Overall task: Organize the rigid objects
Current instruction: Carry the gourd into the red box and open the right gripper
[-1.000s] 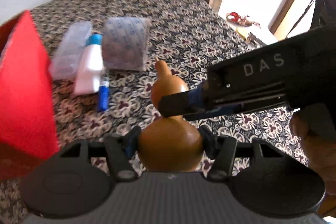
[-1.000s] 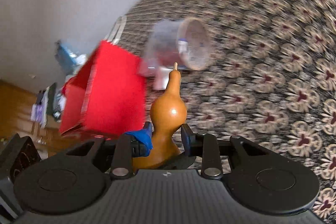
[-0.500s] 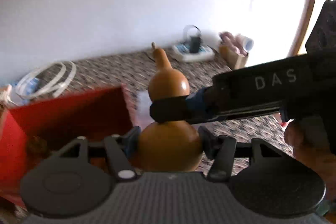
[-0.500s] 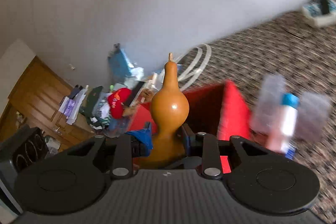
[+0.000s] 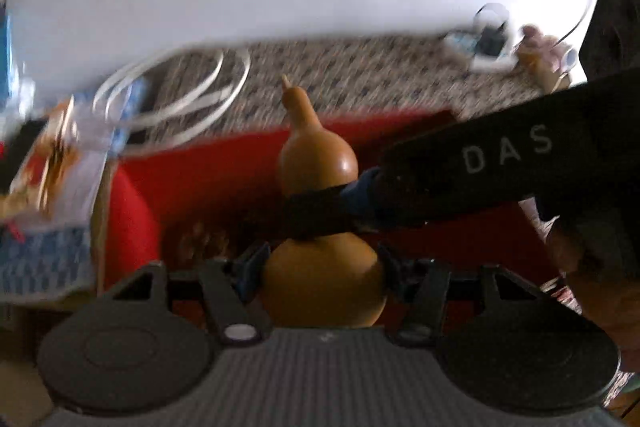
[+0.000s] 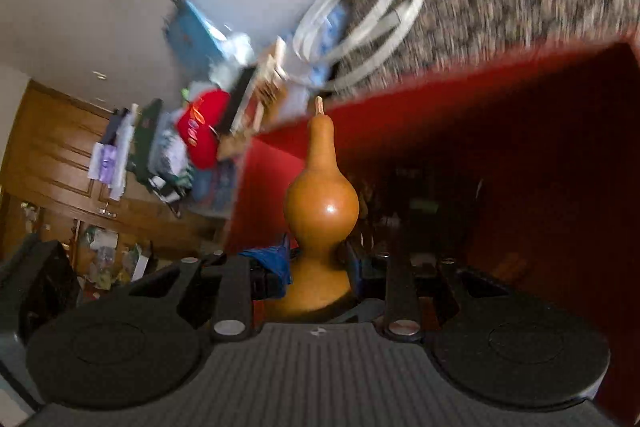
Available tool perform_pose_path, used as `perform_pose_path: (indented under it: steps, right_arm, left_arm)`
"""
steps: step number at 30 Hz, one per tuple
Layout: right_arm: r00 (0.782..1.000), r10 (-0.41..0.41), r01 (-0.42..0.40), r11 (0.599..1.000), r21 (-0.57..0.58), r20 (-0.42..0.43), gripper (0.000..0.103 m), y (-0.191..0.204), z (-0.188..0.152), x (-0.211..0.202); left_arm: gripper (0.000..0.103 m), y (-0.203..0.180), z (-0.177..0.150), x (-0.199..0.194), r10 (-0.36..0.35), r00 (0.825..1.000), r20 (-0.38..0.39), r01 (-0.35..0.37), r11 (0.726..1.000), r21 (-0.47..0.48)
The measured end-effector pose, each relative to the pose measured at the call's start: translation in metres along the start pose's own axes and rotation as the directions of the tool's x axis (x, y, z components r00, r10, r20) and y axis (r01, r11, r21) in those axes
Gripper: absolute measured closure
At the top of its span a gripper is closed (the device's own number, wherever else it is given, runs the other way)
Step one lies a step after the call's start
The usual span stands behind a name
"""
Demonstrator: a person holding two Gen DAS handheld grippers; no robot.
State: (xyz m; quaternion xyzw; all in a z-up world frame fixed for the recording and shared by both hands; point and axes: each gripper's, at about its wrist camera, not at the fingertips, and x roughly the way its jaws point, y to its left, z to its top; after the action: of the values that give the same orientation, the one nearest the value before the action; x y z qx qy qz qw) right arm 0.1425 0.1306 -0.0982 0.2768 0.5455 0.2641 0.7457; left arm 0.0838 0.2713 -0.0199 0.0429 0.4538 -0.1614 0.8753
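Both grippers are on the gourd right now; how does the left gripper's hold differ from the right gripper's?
The left gripper clamps the gourd's wide lower bulb, while the right gripper pinches its narrow waist, so the left jaws stand wider apart than the right. The right gripper's jaws have just been closing on the waist; the left's have held steady. The right gripper reaches in from the side in the left view. Both are shut on the gourd, held stem-up over the red box.
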Motion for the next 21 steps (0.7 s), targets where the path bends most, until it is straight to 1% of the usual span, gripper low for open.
perform_pose_path:
  steps: [4,5,8,9,13,15,19,21]
  right_arm:
    - [0.996,-0.014,0.02,0.998,0.058,-0.089,0.092,-0.004,-0.002,0.022]
    - [0.995,-0.021,0.027,0.997,0.066,-0.096,0.092,-0.004,-0.003,0.026]
    - [0.993,-0.029,0.037,0.996,0.076,-0.111,0.092,-0.003,-0.007,0.031]
    - [0.993,-0.027,0.036,0.996,0.079,-0.117,0.092,-0.003,-0.008,0.031]
    - [0.994,-0.03,0.038,0.997,0.07,-0.105,0.092,-0.001,-0.01,0.03]
    - [0.995,-0.023,0.032,0.995,0.089,-0.098,0.092,-0.005,-0.01,0.027]
    - [0.998,-0.033,0.037,0.996,0.083,-0.058,0.091,-0.007,-0.012,0.016]
    - [0.999,-0.043,0.044,0.996,0.074,-0.025,0.091,-0.006,-0.016,0.006]
  left_arm:
    - [0.044,0.026,-0.011,0.022,0.01,0.993,-0.119,-0.013,1.0,-0.026]
    - [0.044,0.031,-0.013,0.026,0.013,0.99,-0.143,-0.018,0.999,-0.032]
    - [0.044,0.042,-0.017,0.032,0.036,0.983,-0.177,-0.043,0.998,-0.036]
    - [0.044,0.044,-0.017,0.034,0.033,0.981,-0.189,-0.041,0.998,-0.038]
    - [0.043,0.051,-0.02,0.038,0.042,0.978,-0.203,-0.05,0.998,-0.034]
    - [0.042,0.048,-0.021,0.035,0.036,0.98,-0.198,-0.042,0.999,-0.027]
    - [0.041,0.047,-0.023,0.033,0.041,0.982,-0.185,-0.044,0.999,-0.016]
    - [0.041,0.046,-0.022,0.031,0.045,0.984,-0.173,-0.048,0.999,-0.011]
